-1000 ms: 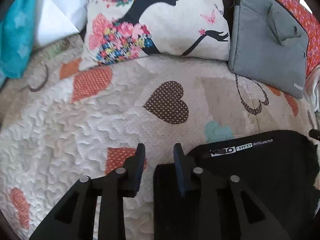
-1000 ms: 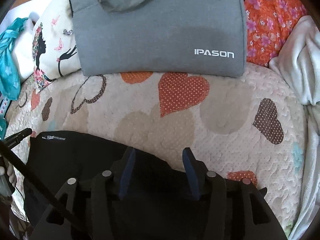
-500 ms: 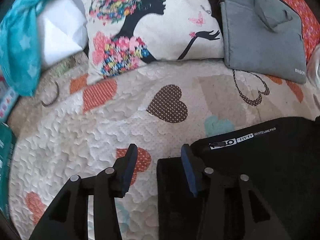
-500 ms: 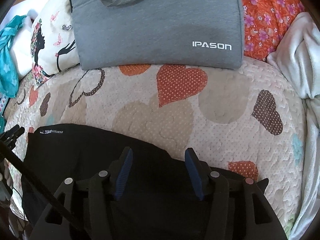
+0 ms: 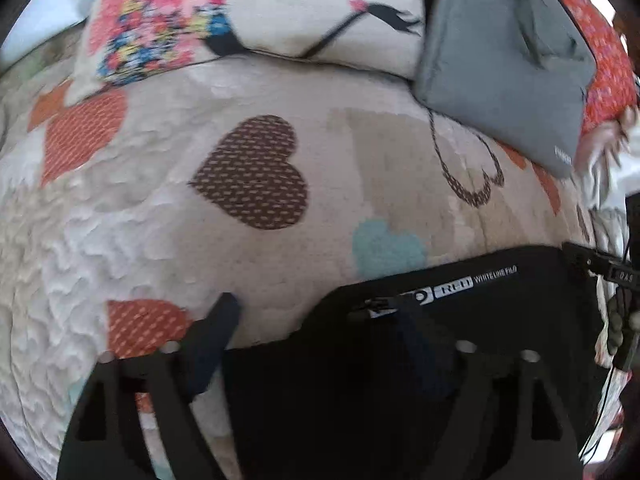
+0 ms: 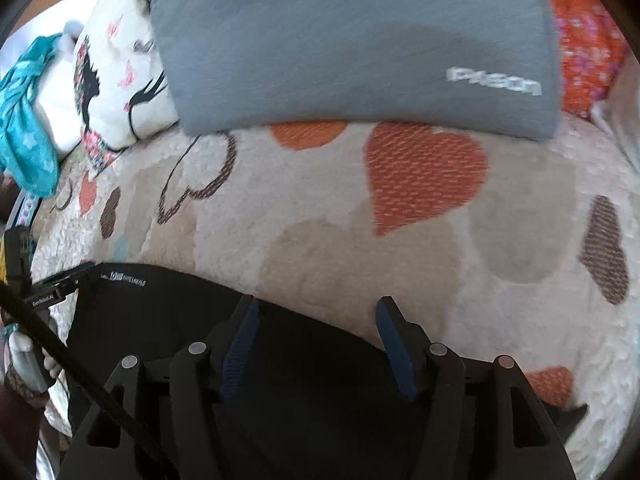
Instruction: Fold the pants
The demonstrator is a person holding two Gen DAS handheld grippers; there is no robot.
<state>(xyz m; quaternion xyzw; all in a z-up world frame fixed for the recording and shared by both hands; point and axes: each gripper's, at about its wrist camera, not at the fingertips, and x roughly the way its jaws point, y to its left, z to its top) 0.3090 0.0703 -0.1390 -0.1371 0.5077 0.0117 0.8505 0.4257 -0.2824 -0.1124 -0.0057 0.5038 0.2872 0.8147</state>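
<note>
Black pants [image 5: 460, 320], heart-patterned quilt [image 5: 200, 240], grey bag [image 6: 360, 40]

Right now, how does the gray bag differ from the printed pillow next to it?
The gray bag is plain gray with white lettering near one corner; the pillow is cream with a black silhouette of a woman, flowers and butterflies. The bag looks flat, with straight edges; the pillow looks plump and rounded. The bag overlaps the pillow's edge. Both lie at the far side of the heart-patterned quilt.

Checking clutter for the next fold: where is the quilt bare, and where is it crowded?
Bare quilt lies between the black pants and the grey laptop bag, also left of the pants. Crowded along the back: printed pillow, bag, teal cloth.
</note>
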